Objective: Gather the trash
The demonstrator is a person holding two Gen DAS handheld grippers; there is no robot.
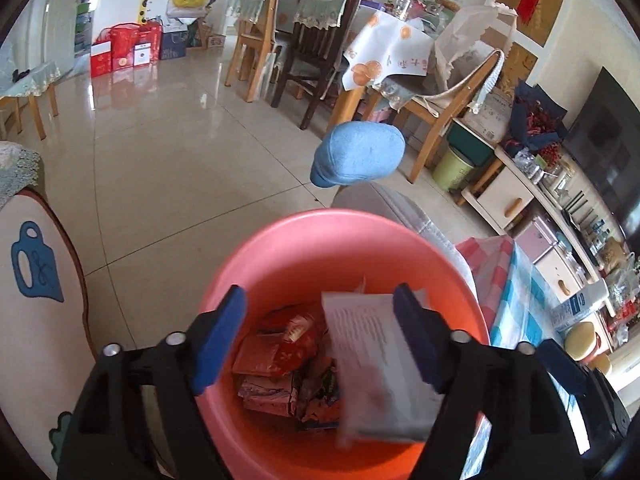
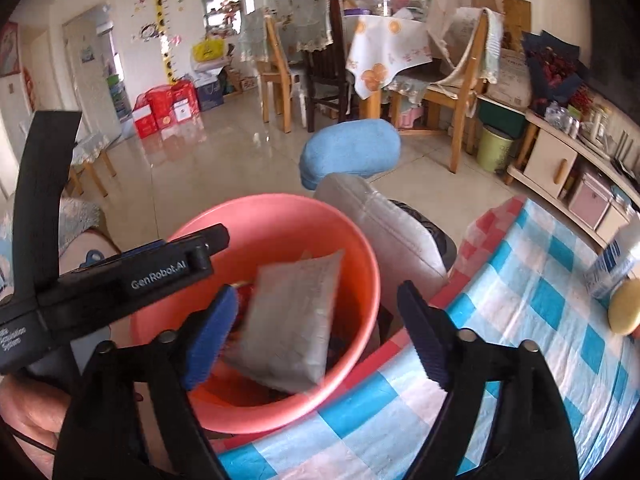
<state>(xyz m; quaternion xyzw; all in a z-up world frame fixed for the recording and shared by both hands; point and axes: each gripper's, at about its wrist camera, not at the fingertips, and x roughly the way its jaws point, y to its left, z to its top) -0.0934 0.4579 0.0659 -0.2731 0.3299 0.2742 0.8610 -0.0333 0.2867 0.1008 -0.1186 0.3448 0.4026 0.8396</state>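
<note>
The checked tablecloth [image 2: 532, 320] sits just right of the pink bucket [image 2: 280, 216]. Both grippers hang over that bucket: left gripper [image 1: 320, 340] spread wide with nothing in it, right gripper [image 2: 316, 332] the same. A white packet [image 2: 292, 320] lies inside the bucket, on top of red wrappers [image 1: 288, 340].

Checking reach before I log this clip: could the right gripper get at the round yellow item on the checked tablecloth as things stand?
Probably yes. The right gripper is open and holds nothing, and the yellow item lies off to its right on the checked tablecloth, with bare cloth between. A white-and-blue container stands right beside it.
</note>
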